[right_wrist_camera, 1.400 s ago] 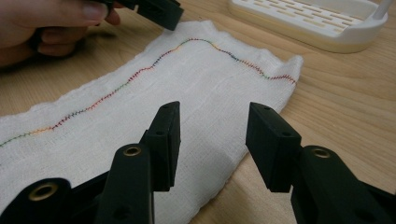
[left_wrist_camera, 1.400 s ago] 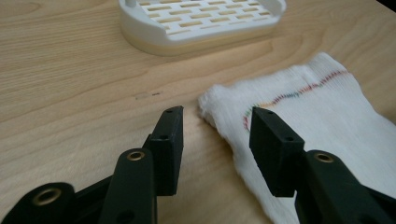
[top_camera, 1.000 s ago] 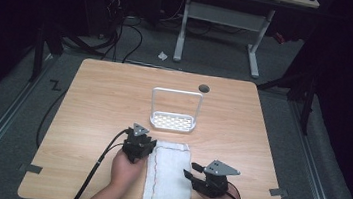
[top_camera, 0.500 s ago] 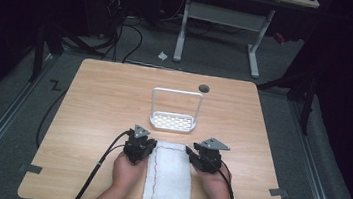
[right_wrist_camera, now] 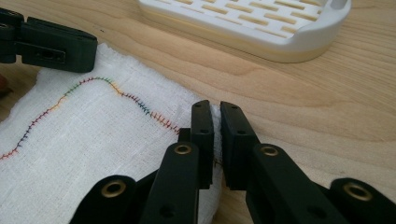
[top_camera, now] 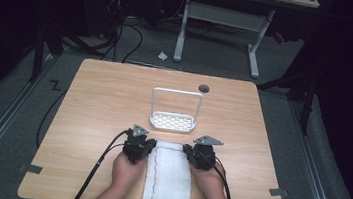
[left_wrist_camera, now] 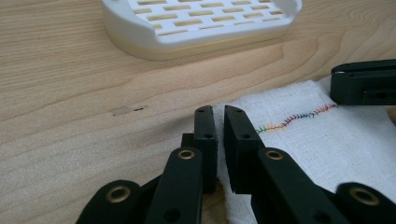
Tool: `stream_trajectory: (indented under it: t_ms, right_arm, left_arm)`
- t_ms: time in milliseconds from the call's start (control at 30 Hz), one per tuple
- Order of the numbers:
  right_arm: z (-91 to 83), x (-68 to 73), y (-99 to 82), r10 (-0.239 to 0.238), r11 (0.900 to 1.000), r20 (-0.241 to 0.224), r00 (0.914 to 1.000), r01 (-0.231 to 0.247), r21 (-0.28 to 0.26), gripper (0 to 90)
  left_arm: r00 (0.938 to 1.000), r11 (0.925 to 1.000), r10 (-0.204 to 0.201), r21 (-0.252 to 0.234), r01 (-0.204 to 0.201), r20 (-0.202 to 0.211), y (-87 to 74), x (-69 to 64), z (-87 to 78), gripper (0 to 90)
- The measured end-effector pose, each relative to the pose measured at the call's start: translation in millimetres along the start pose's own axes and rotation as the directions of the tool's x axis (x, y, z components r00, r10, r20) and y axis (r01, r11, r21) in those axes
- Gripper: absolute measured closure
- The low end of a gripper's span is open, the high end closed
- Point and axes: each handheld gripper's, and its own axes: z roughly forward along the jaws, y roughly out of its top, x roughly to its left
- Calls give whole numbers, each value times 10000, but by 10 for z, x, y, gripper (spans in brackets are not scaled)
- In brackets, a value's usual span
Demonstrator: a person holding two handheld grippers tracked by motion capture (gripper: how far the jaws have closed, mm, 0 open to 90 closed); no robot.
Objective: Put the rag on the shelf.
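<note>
Two claws, left claw [left_wrist_camera: 219, 116] and right claw [right_wrist_camera: 216, 112], each pinch a far corner of the white cloth [top_camera: 169, 179] with rainbow stitching.

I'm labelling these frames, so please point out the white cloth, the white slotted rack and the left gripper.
white cloth [top_camera: 169, 179]: high view, middle of the fabric.
white slotted rack [top_camera: 173, 122]: high view, slotted base.
left gripper [left_wrist_camera: 219, 112]: left gripper view, between its fingertips.

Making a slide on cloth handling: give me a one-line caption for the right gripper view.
Right gripper pinches the far corner of a white cloth, near a white slotted rack.
</note>
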Motion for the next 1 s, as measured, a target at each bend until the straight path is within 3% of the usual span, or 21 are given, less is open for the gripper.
stream_trajectory:
  t_ms: [167, 400, 500, 600, 800, 1000]
  right_arm:
    - [-5, -1, -1, -136, 9999, -102, 9999, 136, -57, 864]
    - [-104, 105, 7, -564, 9934, 227, 9982, 584, -989, 864]
    - [-163, 162, 38, -721, 9867, 341, 9968, 763, -1434, 864]
    - [-236, 222, 98, -828, 9795, 425, 9957, 891, -1809, 863]
    - [-461, 293, 319, -979, 9529, 547, 9937, 1094, -2828, 863]
    - [-571, 314, 477, -1080, 9409, 585, 9924, 1210, -3164, 863]
  left_arm:
    - [9999, 9999, 128, -36, -128, -50, -3, -11, -8, 855]
    - [9996, 9977, 288, -610, -284, 60, -18, -21, -97, 870]
    - [9998, 9952, 83, -973, -66, 177, 11, -12, -167, 872]
    - [9998, 9883, 37, -1525, -11, 170, 115, -19, -301, 873]
    - [9999, 9733, 130, -2291, -106, 88, 313, -47, -521, 873]
    - [9995, 9579, 305, -2858, -285, 25, 490, -99, -692, 874]
